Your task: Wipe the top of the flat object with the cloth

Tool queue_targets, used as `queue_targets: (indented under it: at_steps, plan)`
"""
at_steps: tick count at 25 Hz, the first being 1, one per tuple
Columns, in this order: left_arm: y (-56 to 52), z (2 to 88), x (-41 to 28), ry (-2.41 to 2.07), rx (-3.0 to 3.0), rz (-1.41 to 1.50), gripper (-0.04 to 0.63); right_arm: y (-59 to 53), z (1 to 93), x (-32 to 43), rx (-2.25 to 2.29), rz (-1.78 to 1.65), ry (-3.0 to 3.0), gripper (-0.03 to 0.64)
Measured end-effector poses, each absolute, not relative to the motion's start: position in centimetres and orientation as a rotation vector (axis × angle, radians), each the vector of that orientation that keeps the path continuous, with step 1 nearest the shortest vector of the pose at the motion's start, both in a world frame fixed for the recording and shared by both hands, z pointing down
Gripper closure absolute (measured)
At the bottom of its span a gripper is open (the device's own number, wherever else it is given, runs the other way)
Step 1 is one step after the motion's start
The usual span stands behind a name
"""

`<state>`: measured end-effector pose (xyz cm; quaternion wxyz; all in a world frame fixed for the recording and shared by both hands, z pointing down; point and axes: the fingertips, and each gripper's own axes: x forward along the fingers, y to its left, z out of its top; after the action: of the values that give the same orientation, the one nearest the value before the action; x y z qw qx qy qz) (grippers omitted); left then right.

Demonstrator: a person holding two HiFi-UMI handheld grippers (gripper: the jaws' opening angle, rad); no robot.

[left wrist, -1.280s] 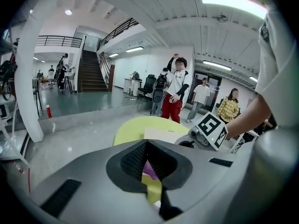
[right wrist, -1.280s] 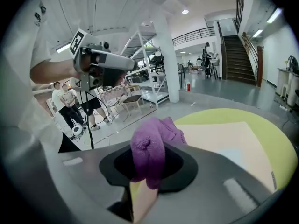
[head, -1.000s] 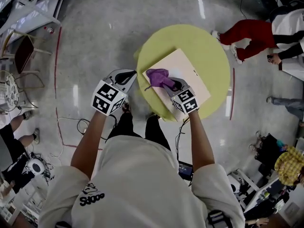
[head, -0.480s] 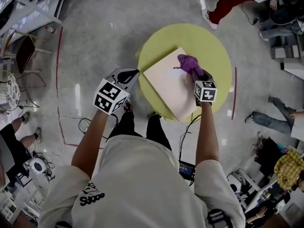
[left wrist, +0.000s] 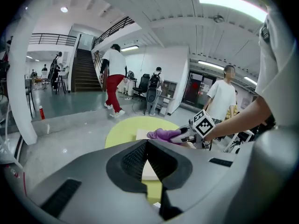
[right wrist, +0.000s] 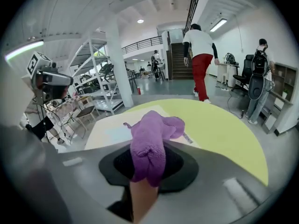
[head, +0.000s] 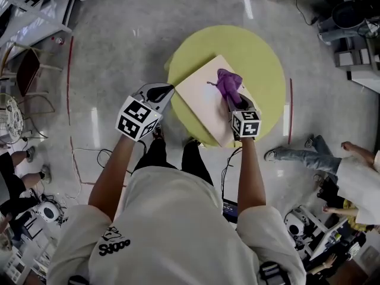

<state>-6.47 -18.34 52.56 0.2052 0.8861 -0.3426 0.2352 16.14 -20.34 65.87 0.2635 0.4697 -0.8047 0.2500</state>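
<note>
On the round yellow-green counter (head: 267,58), a fluffy purple cloth (head: 227,82) is clamped by the right tongs (head: 230,100) on a flat pale board (head: 199,97); the left tongs (head: 161,91) are closed, empty.

Cream short-sleeved T-shirt (head: 178,218) with black print, dark trousers (head: 155,156); grey left gripper (head: 166,90) and right gripper (head: 230,104) bear marker cubes (head: 138,119).

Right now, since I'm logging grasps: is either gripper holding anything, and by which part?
The right gripper pinches the purple cloth by one bunched end; the left gripper is shut, holding nothing.

Left claw (left wrist: 145,143) seemingly closed, right claw (right wrist: 148,171) clamped
</note>
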Motion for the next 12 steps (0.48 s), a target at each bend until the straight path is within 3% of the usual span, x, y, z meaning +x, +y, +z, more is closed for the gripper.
queue_targets:
  at_steps: [12]
  plan:
    - [-17.6, 53.0, -4.6, -0.884, 2.497, 0.663, 0.589, -10.6, 65.3, 8.6, 0.922, 0.620, -2.276, 0.515]
